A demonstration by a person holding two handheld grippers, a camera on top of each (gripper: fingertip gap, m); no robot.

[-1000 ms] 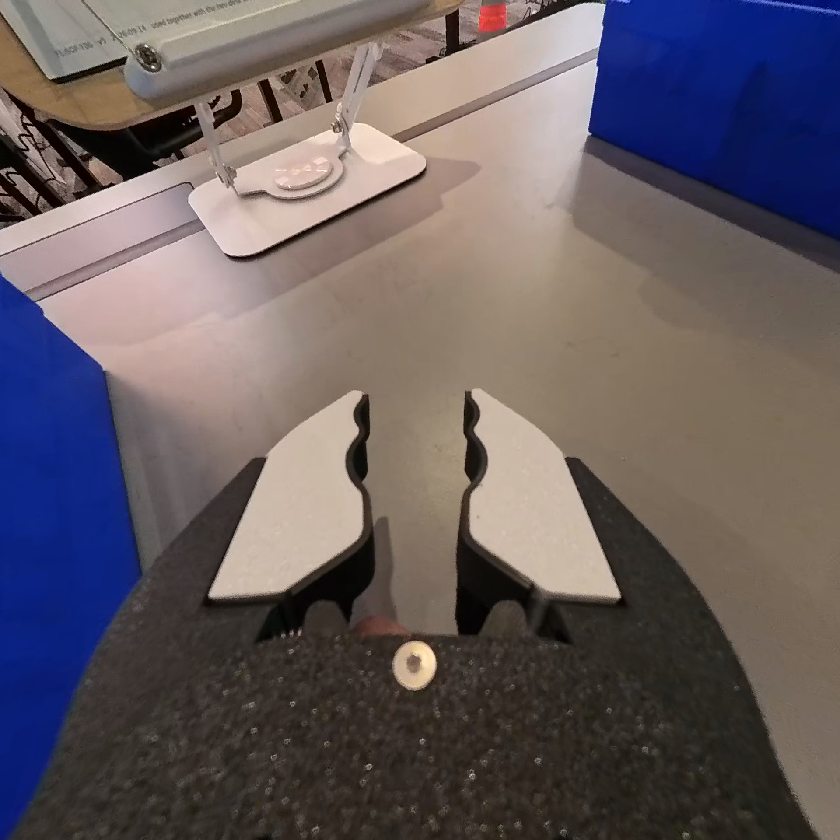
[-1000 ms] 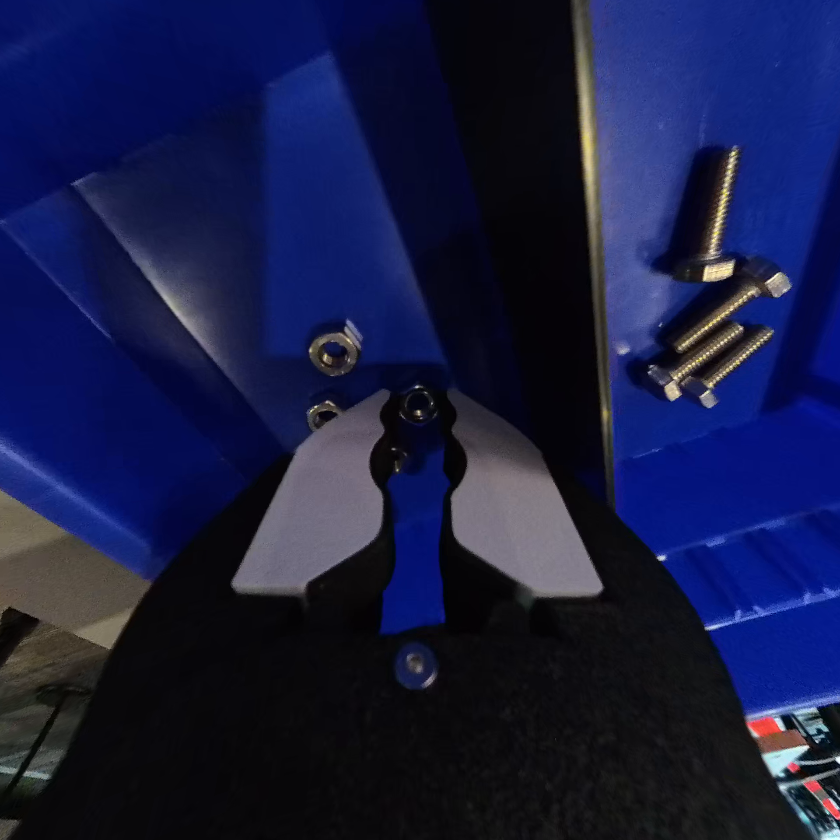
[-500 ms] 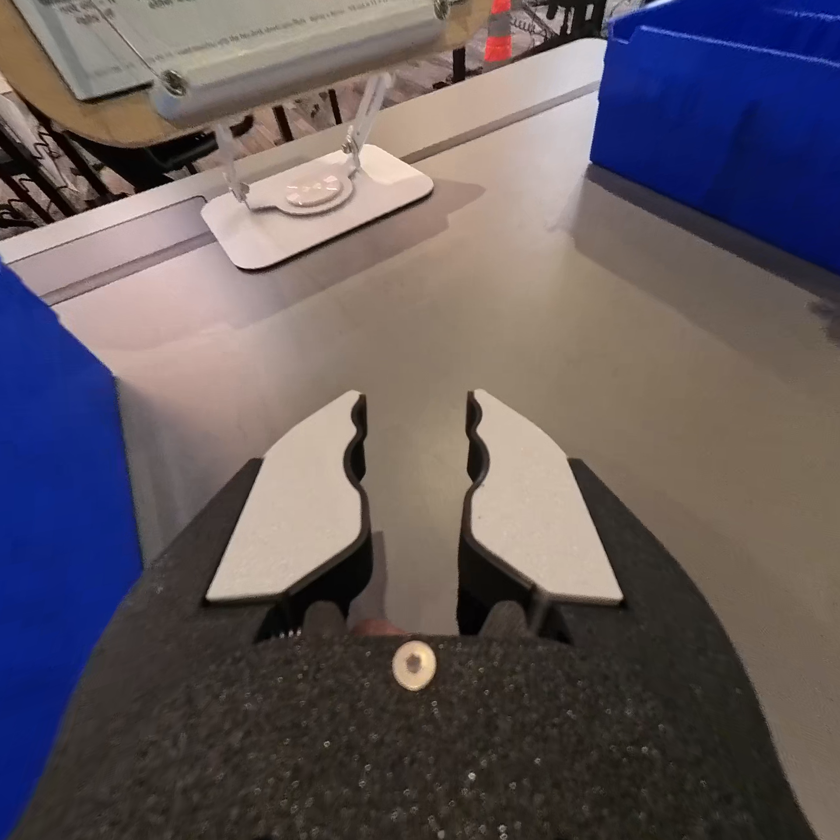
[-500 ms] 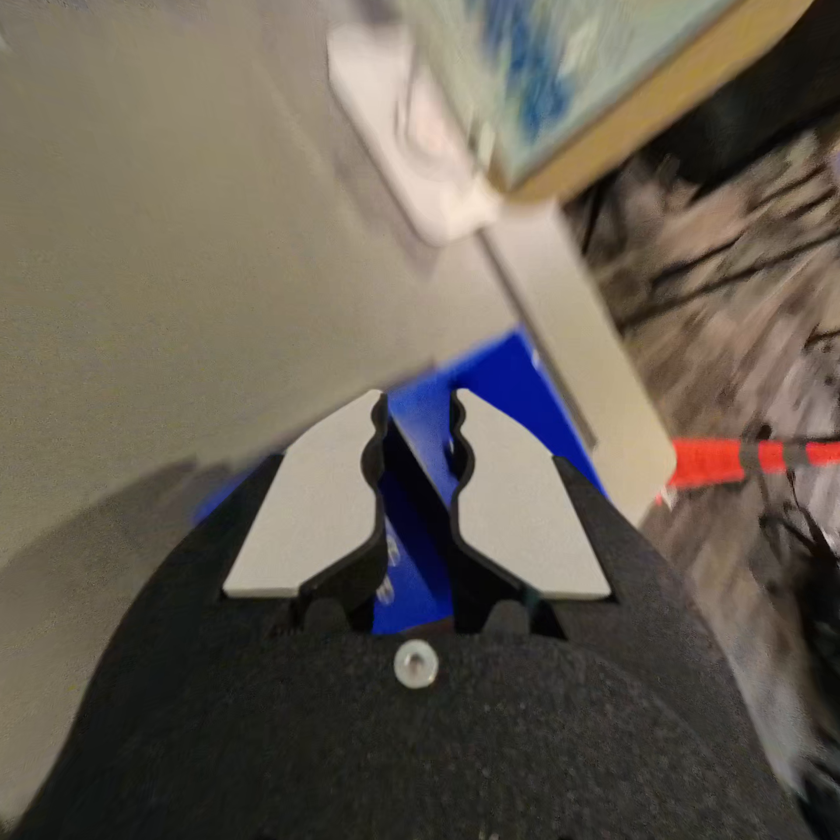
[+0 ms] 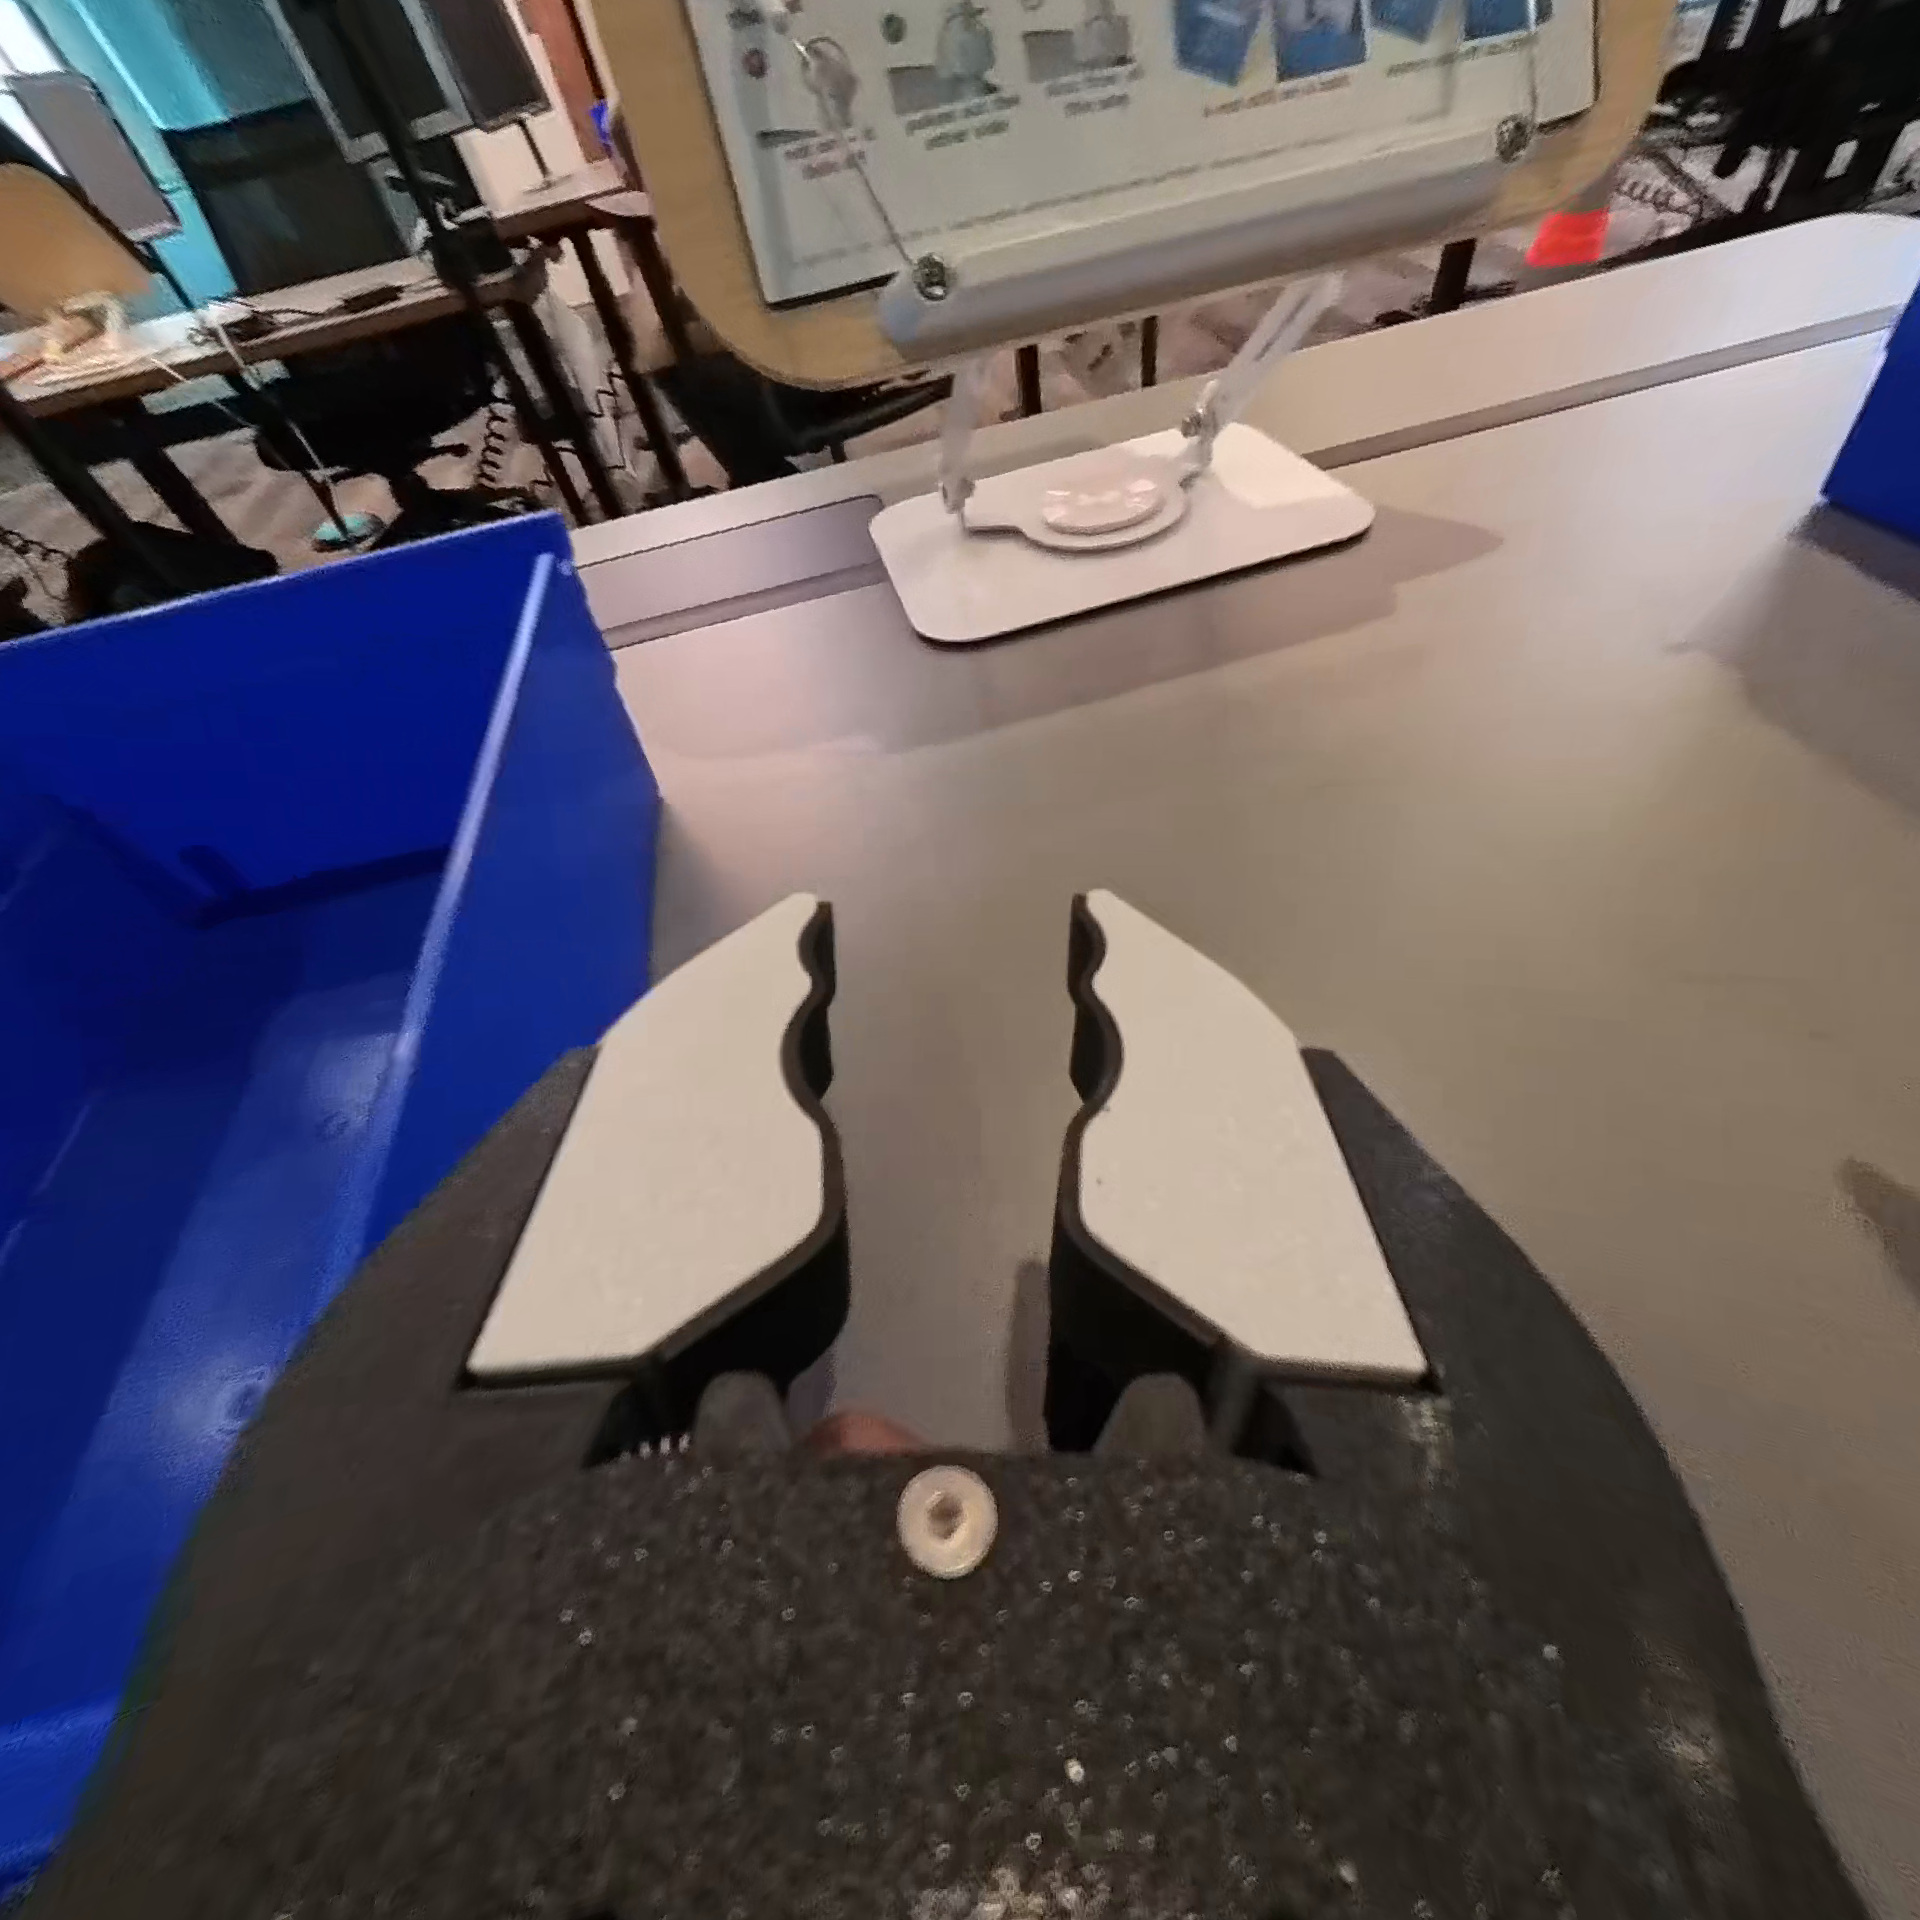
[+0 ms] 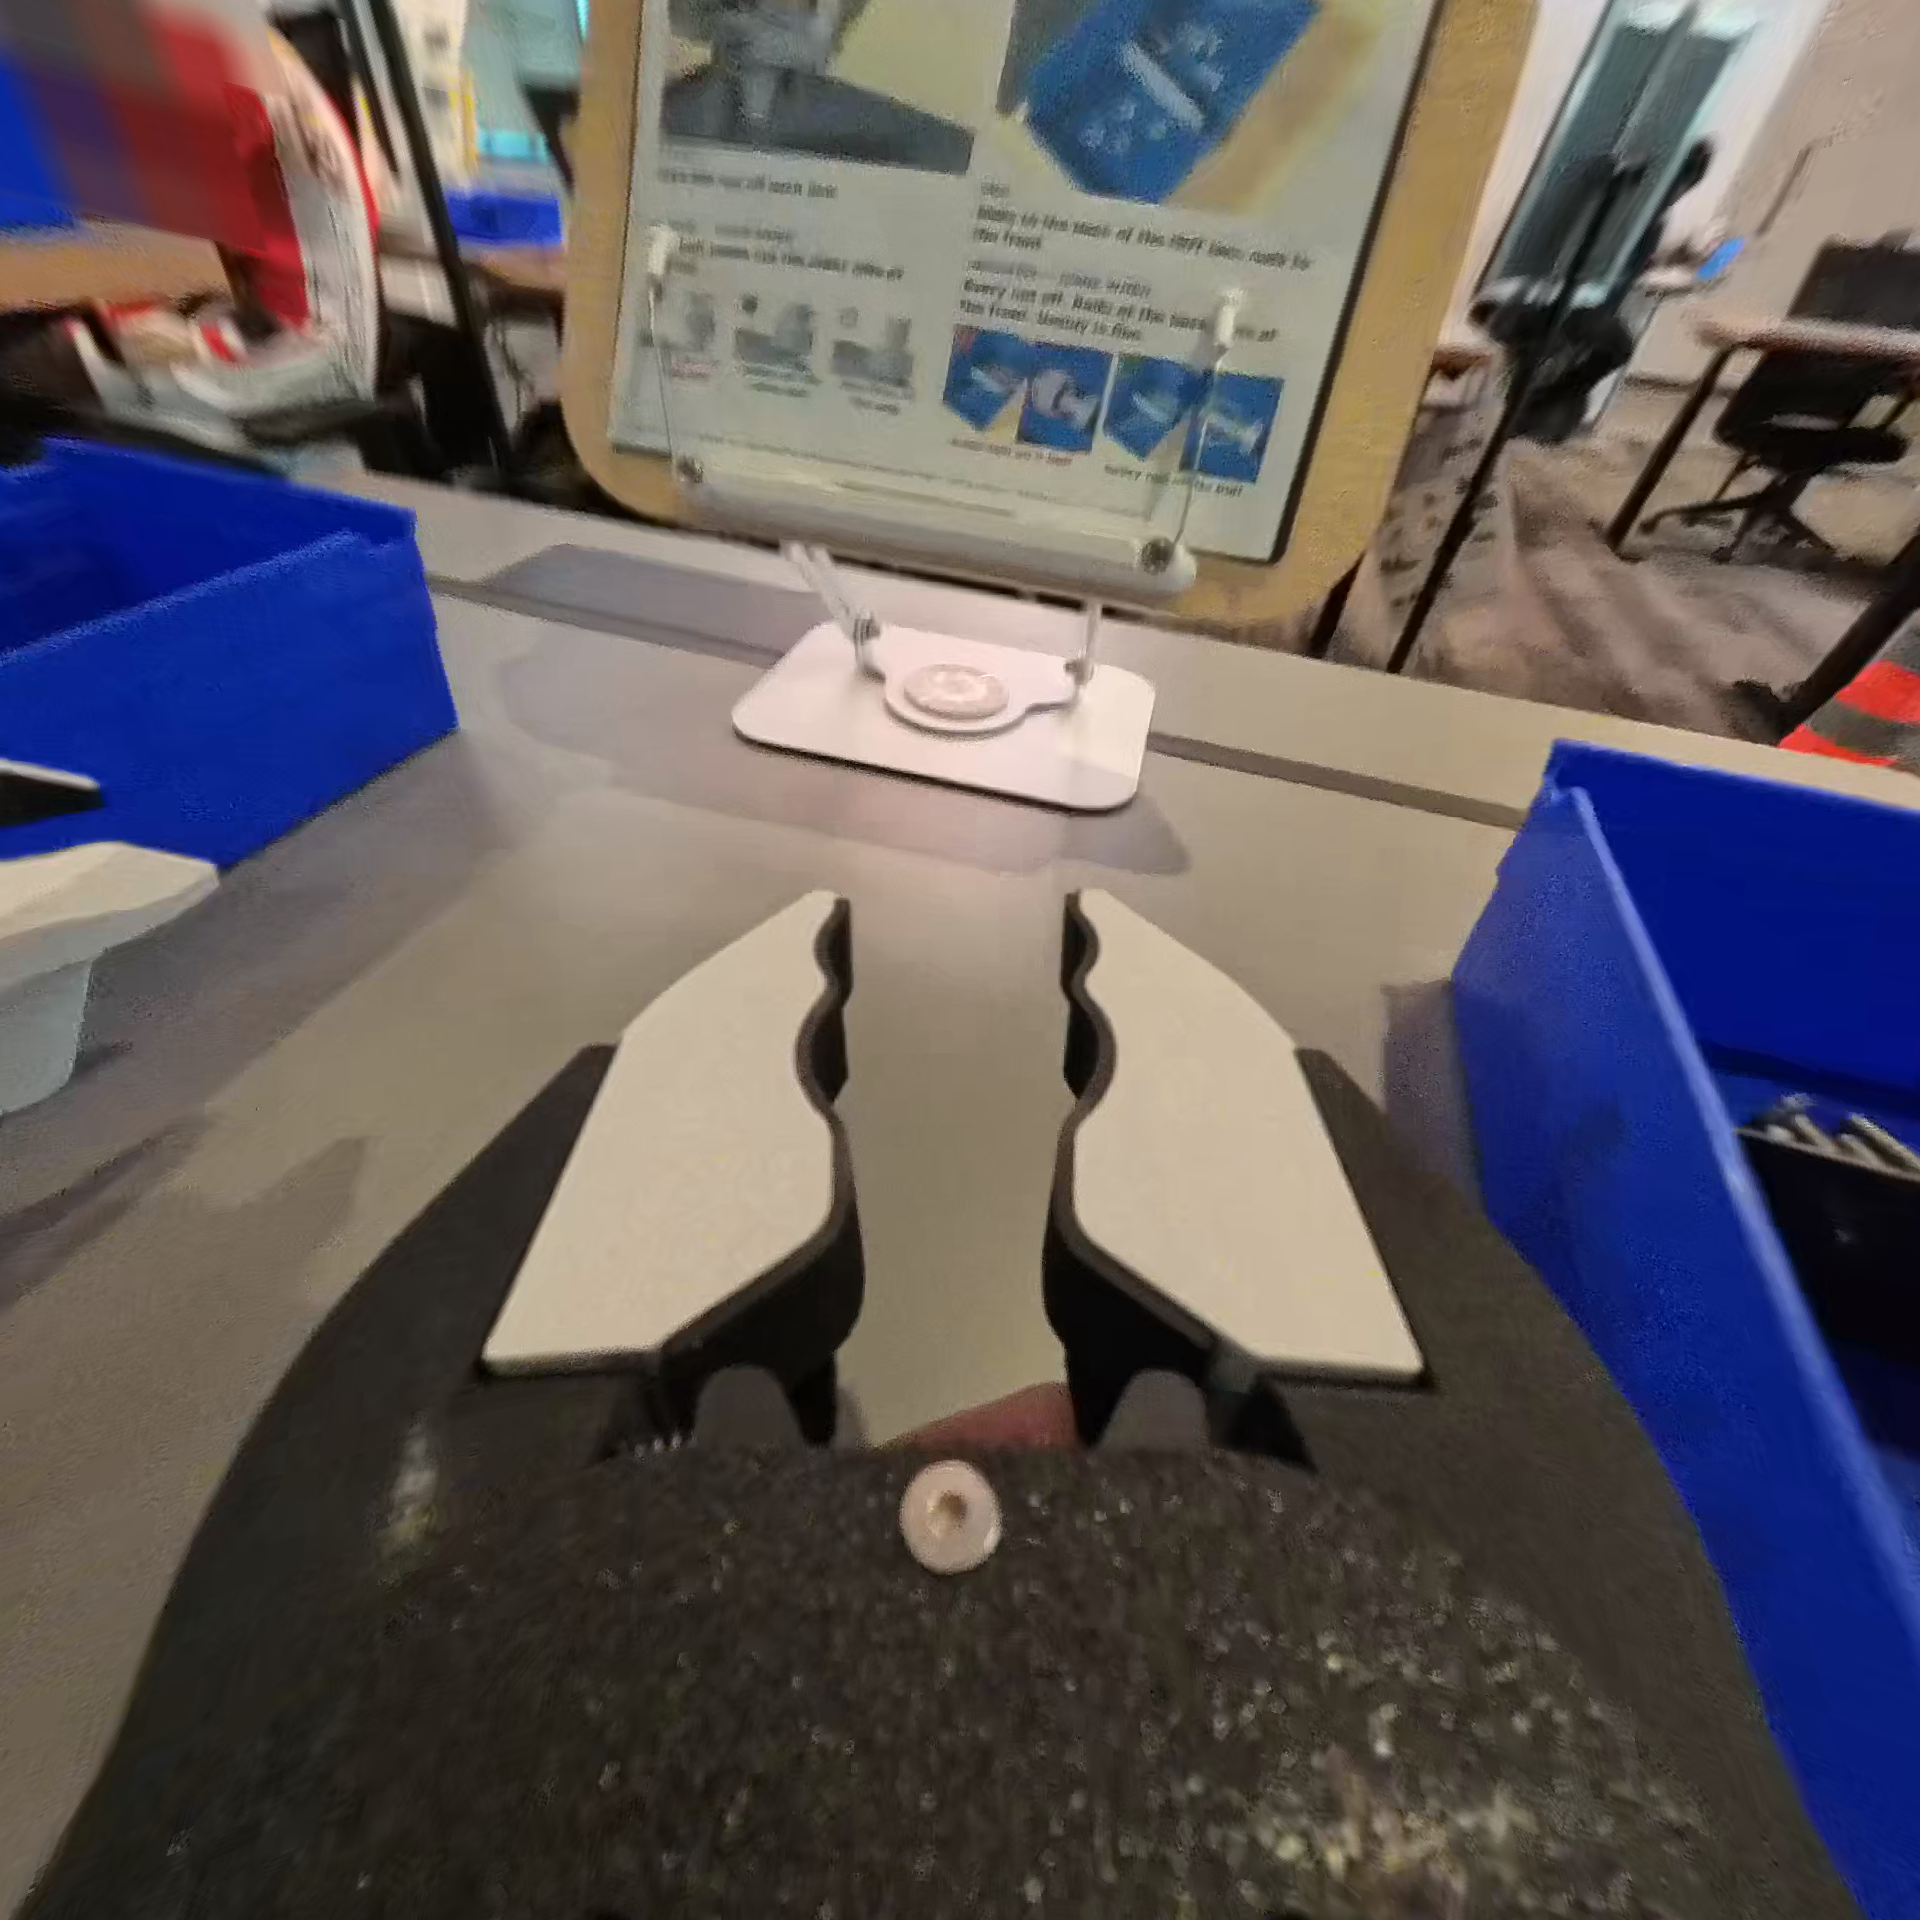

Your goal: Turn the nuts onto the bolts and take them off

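Bolts (image 6: 1860,1138) show only as a few grey threaded shafts in a dark compartment of the blue bin (image 6: 1621,1195) at the right edge of the right wrist view, cut off by the frame and too blurred to count; no nuts can be made out in either view. That bin sits on the grey table (image 6: 966,1029) just to the right of the right gripper (image 6: 956,935), whose jaws stand apart with nothing between them, only bare tabletop. At the far left of the same view the pale fingers of the left gripper (image 6: 62,914) are partly cut off by the frame. The left gripper (image 5: 948,930) in its own view is likewise spread wide and empty over the table (image 5: 1351,883), with a second blue bin (image 5: 312,935) touching its left side; the visible part of this bin's inside shows only blue plastic. Straight ahead of both grippers stands an instruction card (image 6: 956,260) with printed pictures and lines of text, held in a white stand (image 6: 945,717); its top is cut off. Behind the table, chairs and desks are smeared by blur.
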